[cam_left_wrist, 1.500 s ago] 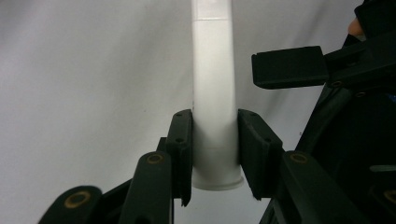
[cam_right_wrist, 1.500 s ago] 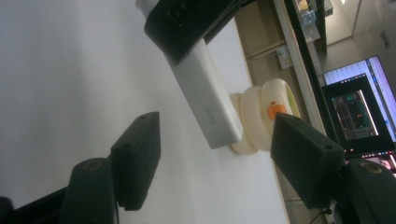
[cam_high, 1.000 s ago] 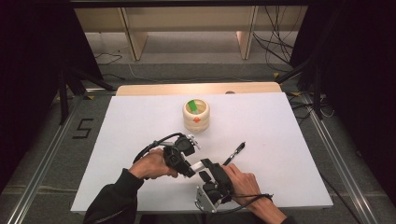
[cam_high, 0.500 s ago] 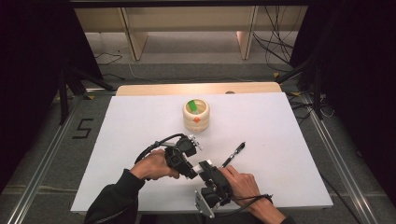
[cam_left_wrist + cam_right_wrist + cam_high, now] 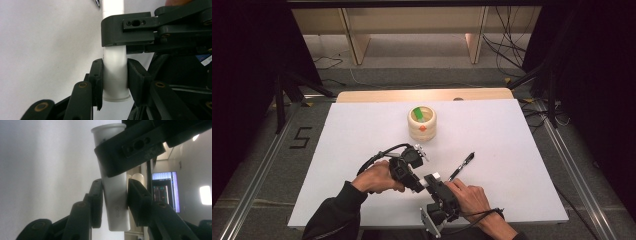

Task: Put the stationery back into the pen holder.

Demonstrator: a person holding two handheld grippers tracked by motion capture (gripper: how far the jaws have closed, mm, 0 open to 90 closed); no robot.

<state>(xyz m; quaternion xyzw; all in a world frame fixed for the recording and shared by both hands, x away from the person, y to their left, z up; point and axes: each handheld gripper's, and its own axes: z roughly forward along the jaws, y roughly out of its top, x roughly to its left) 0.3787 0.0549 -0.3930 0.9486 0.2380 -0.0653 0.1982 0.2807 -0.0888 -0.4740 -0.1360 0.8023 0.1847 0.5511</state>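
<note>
A white plastic tube with a flared rim is held between both grippers near the table's front edge. My left gripper is shut on it, pads pressed against both sides. My right gripper has just been closing its jaws on the same tube, and its pads now touch it on both sides. In the high view the left gripper comes in from the left. There the right gripper reaches up from below to meet it, with a bit of the tube showing.
A black pen lies on the white table sheet just right of the grippers. A round wooden cup with a green piece inside stands farther back at the centre. Shelving and cables lie beyond the table.
The right gripper's jaws have drawn in around the white tube. Both hands stay in the same place.
</note>
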